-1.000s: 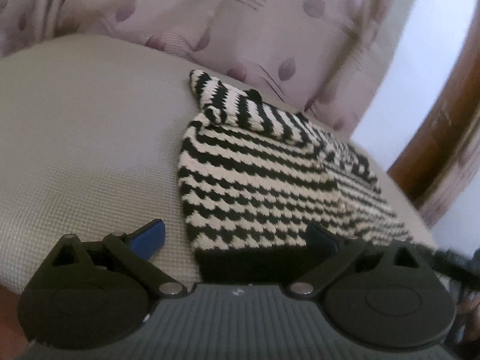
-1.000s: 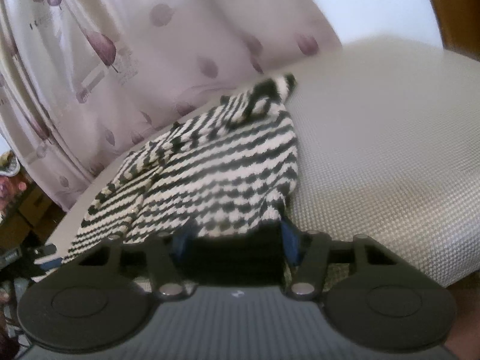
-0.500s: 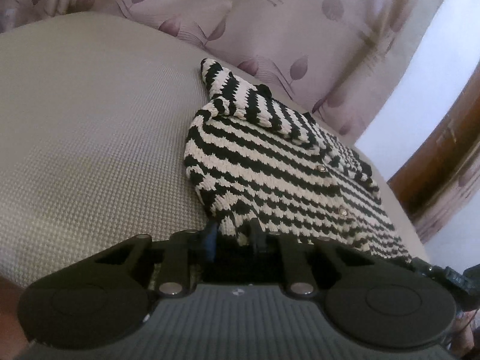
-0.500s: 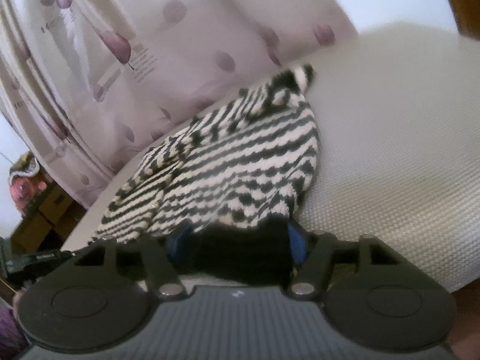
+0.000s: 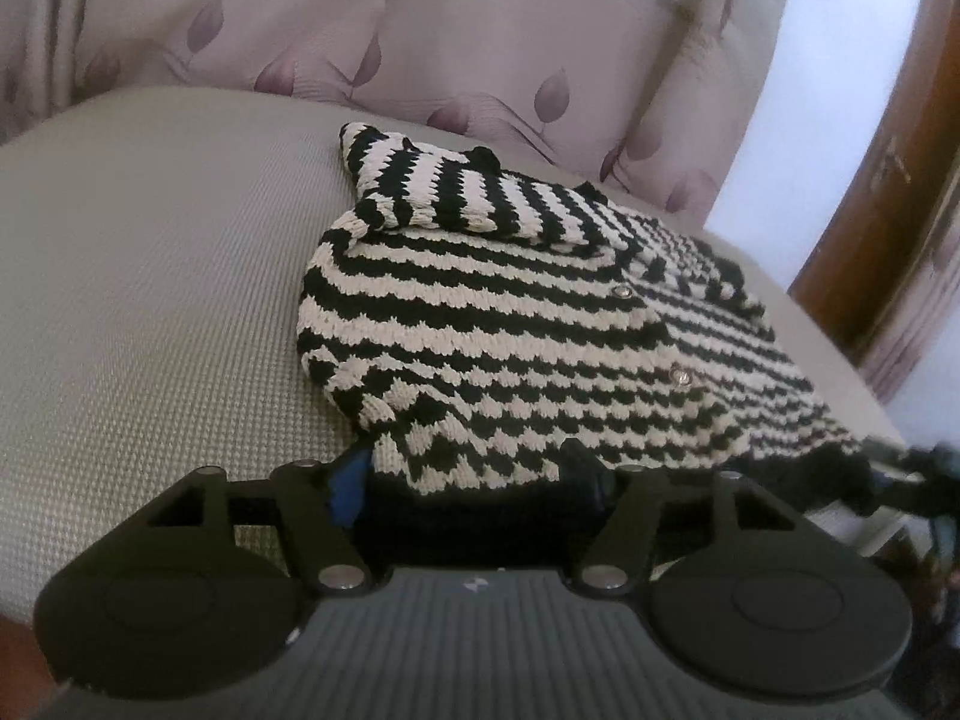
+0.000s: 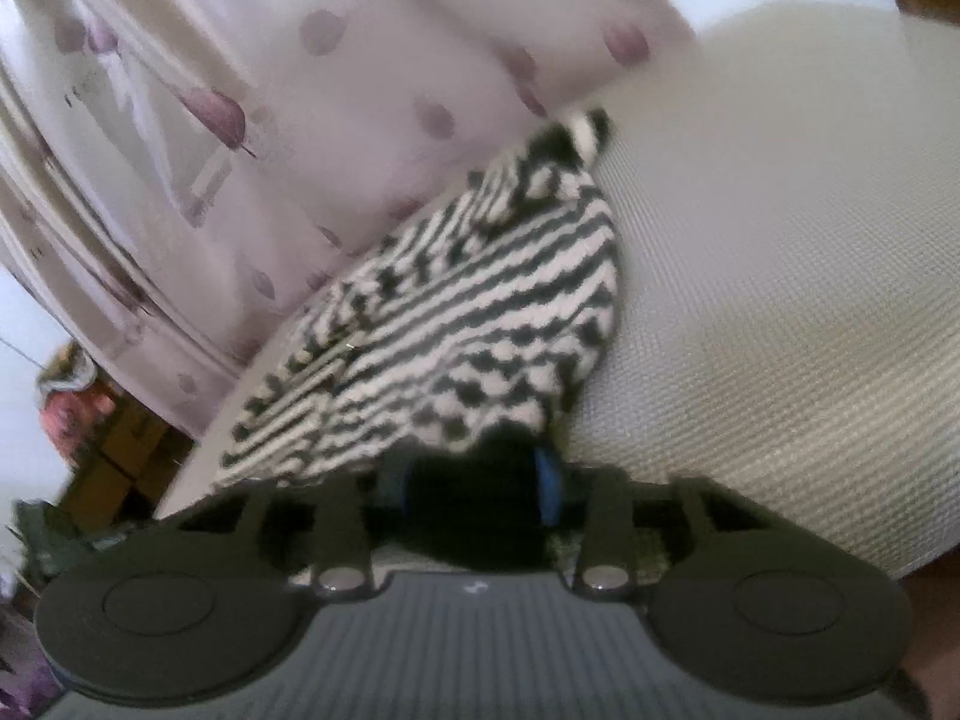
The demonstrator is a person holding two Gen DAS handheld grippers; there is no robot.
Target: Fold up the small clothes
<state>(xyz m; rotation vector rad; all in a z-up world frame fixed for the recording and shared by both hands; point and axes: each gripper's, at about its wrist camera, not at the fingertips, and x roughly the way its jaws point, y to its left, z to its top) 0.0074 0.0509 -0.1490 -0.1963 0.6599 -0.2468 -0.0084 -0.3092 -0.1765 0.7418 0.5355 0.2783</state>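
Note:
A small black-and-white striped knit sweater (image 5: 528, 324) lies on a beige woven cushion (image 5: 150, 276), one sleeve folded across its top. Its black hem sits between the fingers of my left gripper (image 5: 468, 480), which is shut on it at the near left corner. In the right wrist view the sweater (image 6: 468, 324) is lifted at its near edge, and my right gripper (image 6: 480, 480) is shut on the black hem there. The other gripper shows blurred at the right edge of the left wrist view (image 5: 918, 474).
A pale curtain with purple leaf prints (image 5: 480, 30) hangs behind the cushion. A brown wooden door frame (image 5: 888, 180) stands at the right. Boxes and clutter (image 6: 102, 450) sit on the floor to the left in the right wrist view.
My left gripper went from open beside the hem to shut on it. Both grippers have moved forward with the hem, and the sweater's near edge has bunched and lifted.

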